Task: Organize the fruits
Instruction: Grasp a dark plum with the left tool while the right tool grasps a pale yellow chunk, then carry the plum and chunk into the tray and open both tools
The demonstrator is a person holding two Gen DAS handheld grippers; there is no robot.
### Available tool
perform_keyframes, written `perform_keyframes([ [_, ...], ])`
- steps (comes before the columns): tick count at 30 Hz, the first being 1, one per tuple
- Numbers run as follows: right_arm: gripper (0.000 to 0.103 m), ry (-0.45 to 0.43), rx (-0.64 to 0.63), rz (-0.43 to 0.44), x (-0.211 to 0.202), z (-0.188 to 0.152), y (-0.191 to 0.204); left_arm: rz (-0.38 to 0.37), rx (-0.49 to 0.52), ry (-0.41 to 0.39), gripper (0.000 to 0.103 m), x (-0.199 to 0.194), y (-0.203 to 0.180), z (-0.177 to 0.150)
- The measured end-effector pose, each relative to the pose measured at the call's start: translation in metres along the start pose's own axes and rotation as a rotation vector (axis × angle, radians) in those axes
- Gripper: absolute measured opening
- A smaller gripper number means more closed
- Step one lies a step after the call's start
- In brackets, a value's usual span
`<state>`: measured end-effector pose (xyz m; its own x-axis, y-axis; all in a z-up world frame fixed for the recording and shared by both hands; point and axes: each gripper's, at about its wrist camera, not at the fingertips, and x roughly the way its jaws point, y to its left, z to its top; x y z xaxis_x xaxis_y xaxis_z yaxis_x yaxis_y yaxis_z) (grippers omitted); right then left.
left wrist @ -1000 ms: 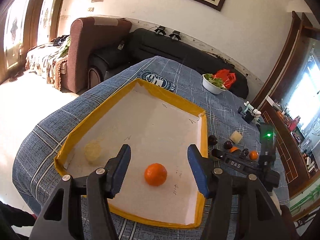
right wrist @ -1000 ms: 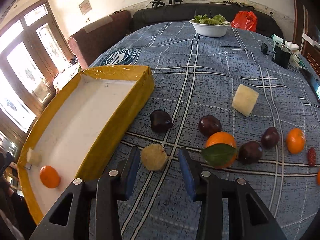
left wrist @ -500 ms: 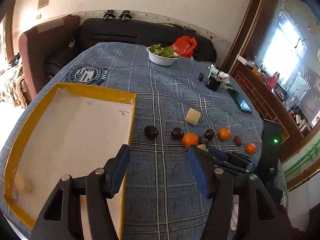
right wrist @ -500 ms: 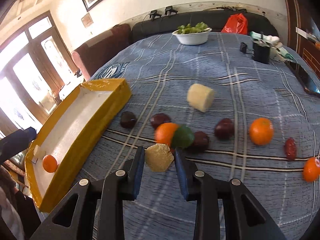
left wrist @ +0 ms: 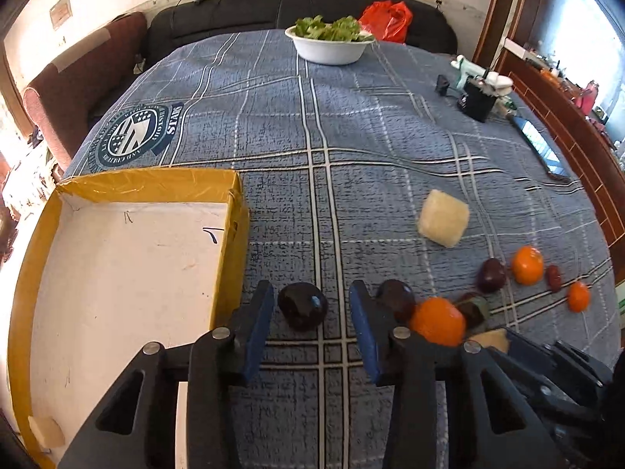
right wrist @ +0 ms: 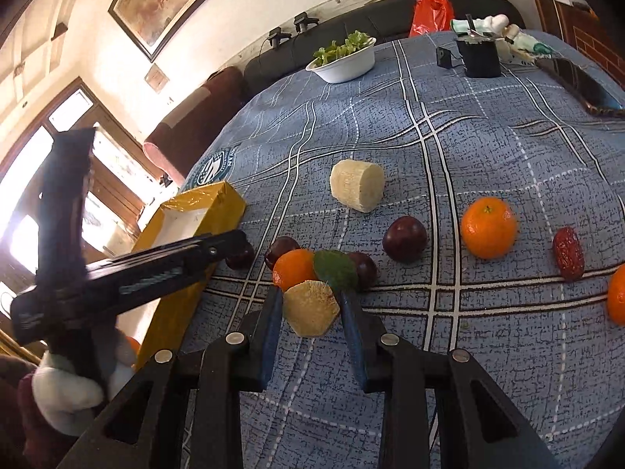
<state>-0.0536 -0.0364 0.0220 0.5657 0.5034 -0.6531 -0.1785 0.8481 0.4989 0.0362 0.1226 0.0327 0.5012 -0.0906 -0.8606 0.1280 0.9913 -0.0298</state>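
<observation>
My left gripper [left wrist: 311, 312] points down at the blue plaid cloth, just right of the yellow-walled tray [left wrist: 232, 234]. A dark plum [left wrist: 302, 305] lies between its blue pads, with small gaps either side, and the jaws are closing. My right gripper [right wrist: 310, 312] is shut on a tan cut fruit piece [right wrist: 310, 306], close in front of an orange with a green leaf [right wrist: 295, 269]. More plums [right wrist: 404, 238], oranges [right wrist: 488, 226], a red date [right wrist: 568, 254] and a pale chunk [right wrist: 357, 189] lie on the cloth. The tray holds a pale piece [left wrist: 47, 430].
A white bowl of greens [left wrist: 330, 49] and a red bag [left wrist: 384, 19] sit at the table's far end. A black box [left wrist: 474, 97] and a phone [left wrist: 541, 148] lie at the right. In the right wrist view the left tool's black body [right wrist: 156, 273] crosses, held by a gloved hand [right wrist: 66, 387].
The left gripper swung right from above the tray to the cloth, came down around the dark plum and narrowed. The right gripper closed on the tan piece and shifted forward.
</observation>
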Motion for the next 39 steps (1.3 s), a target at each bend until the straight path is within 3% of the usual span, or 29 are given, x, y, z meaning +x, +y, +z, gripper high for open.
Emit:
perform_keyframes([
  [6, 0.034, -0.009, 0.014, 0.013, -0.004, -0.001, 0.0, 0.041, 0.053, 0.023, 0.036, 0.018, -0.011, -0.002],
  [8, 0.034, -0.016, 0.011, 0.008, -0.005, -0.002, 0.0, 0.064, 0.07, 0.023, 0.028, 0.02, -0.013, -0.002],
  [10, 0.034, -0.017, 0.013, 0.002, -0.005, -0.001, -0.001, 0.081, 0.074, 0.012, 0.027, 0.019, -0.013, -0.003],
  [16, 0.034, -0.023, 0.017, -0.002, -0.006, -0.001, -0.001, 0.041, 0.045, -0.044, 0.027, 0.0, -0.011, -0.008],
  [22, 0.034, -0.032, 0.002, 0.007, -0.008, -0.003, 0.003, -0.037, -0.029, -0.156, 0.027, -0.053, -0.001, -0.022],
  [25, 0.034, -0.039, -0.005, -0.002, -0.008, -0.005, 0.005, -0.057, -0.083, -0.211, 0.027, -0.083, 0.017, -0.038],
  [31, 0.033, -0.068, -0.035, -0.057, -0.01, -0.007, 0.009, 0.004, -0.247, -0.298, 0.027, -0.127, 0.079, -0.084],
  [36, 0.033, -0.101, -0.091, -0.138, -0.013, -0.009, 0.022, 0.037, -0.37, -0.273, 0.027, -0.13, 0.137, -0.112],
  [39, 0.034, -0.073, -0.088, -0.063, -0.021, -0.014, 0.043, 0.054, -0.423, -0.262, 0.027, -0.129, 0.167, -0.123],
])
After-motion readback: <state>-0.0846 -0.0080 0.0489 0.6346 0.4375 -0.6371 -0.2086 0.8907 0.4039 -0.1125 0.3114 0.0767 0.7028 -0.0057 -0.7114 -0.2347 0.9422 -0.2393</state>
